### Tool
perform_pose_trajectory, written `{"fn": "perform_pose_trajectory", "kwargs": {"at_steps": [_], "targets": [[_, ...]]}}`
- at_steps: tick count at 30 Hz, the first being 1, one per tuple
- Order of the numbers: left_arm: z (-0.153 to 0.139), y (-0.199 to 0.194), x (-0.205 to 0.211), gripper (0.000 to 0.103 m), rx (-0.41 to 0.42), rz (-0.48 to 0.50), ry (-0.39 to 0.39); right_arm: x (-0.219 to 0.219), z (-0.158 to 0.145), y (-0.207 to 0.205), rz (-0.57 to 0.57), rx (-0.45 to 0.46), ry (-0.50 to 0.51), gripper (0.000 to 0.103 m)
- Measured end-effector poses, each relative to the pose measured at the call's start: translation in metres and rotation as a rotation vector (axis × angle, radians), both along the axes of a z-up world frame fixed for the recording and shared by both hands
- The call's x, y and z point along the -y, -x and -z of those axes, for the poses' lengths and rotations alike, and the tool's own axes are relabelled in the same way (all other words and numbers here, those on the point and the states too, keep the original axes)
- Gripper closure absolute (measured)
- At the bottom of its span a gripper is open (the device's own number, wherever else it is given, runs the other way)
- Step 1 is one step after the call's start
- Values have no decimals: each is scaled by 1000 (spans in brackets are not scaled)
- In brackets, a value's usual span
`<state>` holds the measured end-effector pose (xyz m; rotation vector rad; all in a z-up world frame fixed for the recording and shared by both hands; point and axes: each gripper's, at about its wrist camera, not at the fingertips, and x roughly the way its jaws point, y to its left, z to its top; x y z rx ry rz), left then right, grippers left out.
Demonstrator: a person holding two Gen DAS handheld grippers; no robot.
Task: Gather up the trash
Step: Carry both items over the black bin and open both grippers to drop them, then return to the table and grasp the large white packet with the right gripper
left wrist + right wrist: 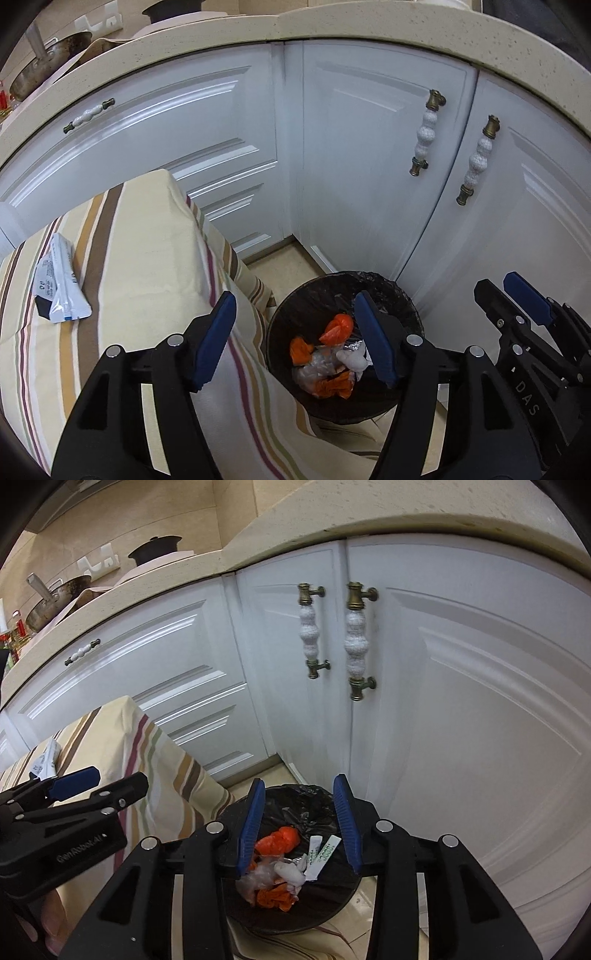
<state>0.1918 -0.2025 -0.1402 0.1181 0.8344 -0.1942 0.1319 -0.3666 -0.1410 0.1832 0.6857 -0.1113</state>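
Observation:
A black-lined trash bin (402, 310) stands on the floor by the white cabinets and holds orange and clear wrappers (334, 328). It also shows in the right wrist view (295, 801), with a white and green packet (321, 856) inside. A white wrapper (62, 280) lies on the striped tablecloth (147, 258). My left gripper (299, 343) is open and empty, over the table edge and the bin. My right gripper (301, 827) is open and empty, right above the bin. The right gripper also shows at the right of the left wrist view (513, 299).
White cabinet doors with ceramic handles (354, 642) stand close behind the bin. A beige countertop (369, 26) runs above them, with a pan (55, 598) on it. The cloth hangs off the table corner next to the bin.

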Motion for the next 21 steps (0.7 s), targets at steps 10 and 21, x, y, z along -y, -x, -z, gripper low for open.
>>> {"fn": "perform_pose_trajectory", "kwargs": {"at_steps": [10,21], "targets": [[-23,20,-69,38,38,-100,11,-55,-21,-5,-106,33,-15,64],[-36,40,-182,38,53,-297,-3,-146,-40,-19,-286,58,-5,64]]}}
